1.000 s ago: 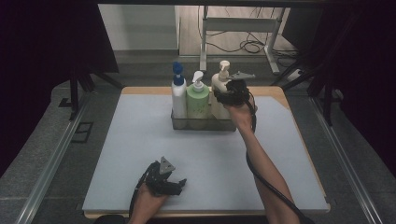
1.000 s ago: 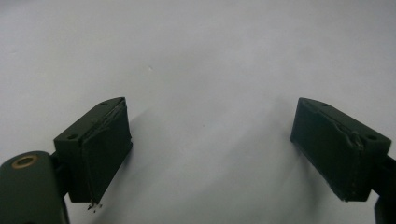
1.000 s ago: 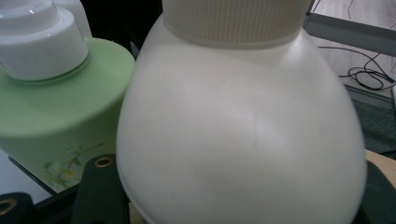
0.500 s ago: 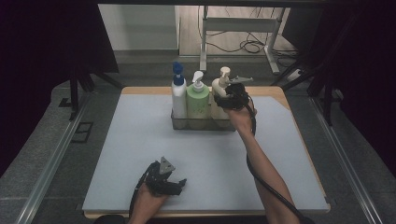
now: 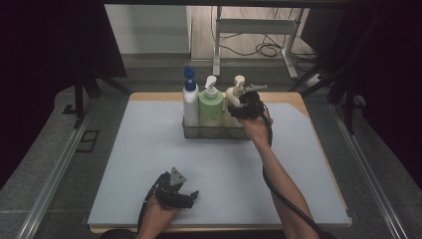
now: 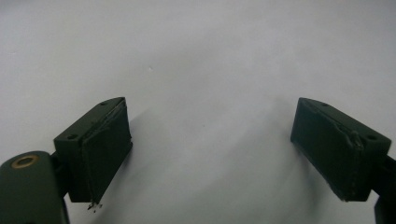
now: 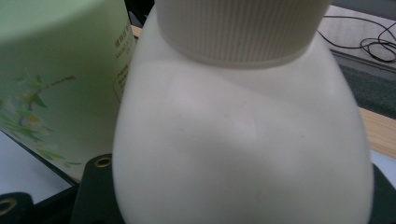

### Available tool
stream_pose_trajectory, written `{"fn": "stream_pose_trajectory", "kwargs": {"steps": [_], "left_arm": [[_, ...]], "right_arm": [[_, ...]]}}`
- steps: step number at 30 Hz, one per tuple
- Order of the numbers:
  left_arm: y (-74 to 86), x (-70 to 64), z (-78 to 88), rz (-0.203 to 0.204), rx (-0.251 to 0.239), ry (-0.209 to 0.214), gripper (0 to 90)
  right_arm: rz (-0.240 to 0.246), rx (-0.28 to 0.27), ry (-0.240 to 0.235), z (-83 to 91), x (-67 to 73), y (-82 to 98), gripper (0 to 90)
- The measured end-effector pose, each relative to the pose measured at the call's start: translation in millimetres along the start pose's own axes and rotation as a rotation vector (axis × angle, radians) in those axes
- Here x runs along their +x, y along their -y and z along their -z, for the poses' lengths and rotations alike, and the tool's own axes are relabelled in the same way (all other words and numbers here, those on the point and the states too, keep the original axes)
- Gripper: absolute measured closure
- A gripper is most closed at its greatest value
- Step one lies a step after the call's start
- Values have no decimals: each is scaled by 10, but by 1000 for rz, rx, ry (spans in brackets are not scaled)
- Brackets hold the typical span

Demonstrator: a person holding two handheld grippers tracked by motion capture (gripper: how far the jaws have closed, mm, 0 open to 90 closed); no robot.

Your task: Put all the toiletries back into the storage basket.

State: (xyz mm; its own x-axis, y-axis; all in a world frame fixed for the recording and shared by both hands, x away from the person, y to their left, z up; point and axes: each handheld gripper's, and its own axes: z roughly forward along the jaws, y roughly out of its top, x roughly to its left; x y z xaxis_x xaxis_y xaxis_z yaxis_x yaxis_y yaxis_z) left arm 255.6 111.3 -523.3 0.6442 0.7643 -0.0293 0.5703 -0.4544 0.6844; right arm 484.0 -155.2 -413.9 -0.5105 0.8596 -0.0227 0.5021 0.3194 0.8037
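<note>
I see the pale surface (image 5: 149, 149) across mid-frame; the basket (image 5: 211, 132) sits upper centre. My right gripper (image 5: 247, 105) has its jaws clamped on the cream bottle (image 5: 233, 99) at the basket's right end. My left gripper (image 5: 175, 191), lower left, stands wide, empty.

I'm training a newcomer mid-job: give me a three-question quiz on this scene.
1. How many pump bottles stand in the wire basket?
2. True or false: the left gripper holds a bottle.
3. Which bottle is the right gripper at: A blue-capped, B green, C cream?

Key: 1. Three. 2. False; its jaws are open over the bare mat. 3. C, seemingly clamped around its body.
</note>
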Motion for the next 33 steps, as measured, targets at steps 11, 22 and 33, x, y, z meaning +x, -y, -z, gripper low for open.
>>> {"fn": "stream_pose_trajectory", "kwargs": {"steps": [11,22,33], "left_arm": [[0,0,0,-1,0,0,120],[0,-1,0,-1,0,-1,120],[0,-2,1,0,0,-1,120]], "right_arm": [[-17,5,-9,-19,-33,33,379],[-37,1,-27,0,-64,37,250],[-14,1,-62,69,-111,115,126]]}}
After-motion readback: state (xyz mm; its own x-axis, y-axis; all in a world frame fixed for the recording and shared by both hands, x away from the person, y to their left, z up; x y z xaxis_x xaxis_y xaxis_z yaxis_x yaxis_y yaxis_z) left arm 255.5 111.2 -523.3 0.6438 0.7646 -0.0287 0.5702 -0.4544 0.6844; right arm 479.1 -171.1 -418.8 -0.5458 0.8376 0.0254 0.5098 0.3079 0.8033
